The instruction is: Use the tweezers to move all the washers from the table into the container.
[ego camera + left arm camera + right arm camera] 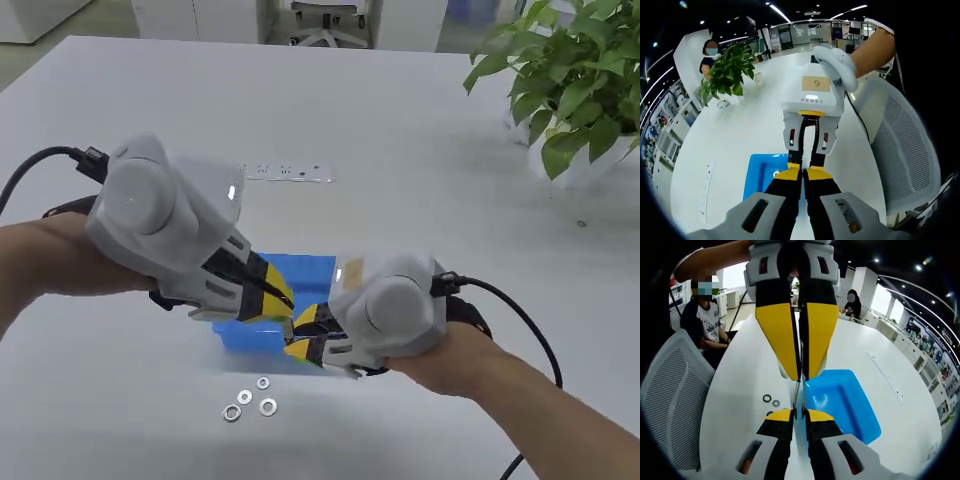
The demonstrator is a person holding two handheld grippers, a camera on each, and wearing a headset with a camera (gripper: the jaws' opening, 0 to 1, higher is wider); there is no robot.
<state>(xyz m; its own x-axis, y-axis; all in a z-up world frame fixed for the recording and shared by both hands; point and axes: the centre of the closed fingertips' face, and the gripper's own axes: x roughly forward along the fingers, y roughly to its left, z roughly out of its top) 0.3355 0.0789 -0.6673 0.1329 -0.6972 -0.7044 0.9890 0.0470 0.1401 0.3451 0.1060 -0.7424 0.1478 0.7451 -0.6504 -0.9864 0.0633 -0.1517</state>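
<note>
Fingers (780,416) on the right gripper (799,415): pressing nearly flat together, pinching the thin tweezers (800,395) right at the yellow tips. Same deal on the left gripper (800,376), pointing in from 12 o'clock in the right gripper view, with fingers (777,335) squeezing down to a sliver and gripping the other end of the tweezers. So, holding one skinny tool from both sides, tip to tip. Hovering over the near edge of the blue container (850,405), with most of it lying at about 3 o'clock of the tweezers in that view. Sitting on the white table (400,150), outside the container: four washers (268,406), clustering at roughly 7 o'clock of the gripper tips in the head view, near the container but not touching it. Hanging out at 2 o'clock on the table: a leafy plant (570,80), well apart from everything else.
</note>
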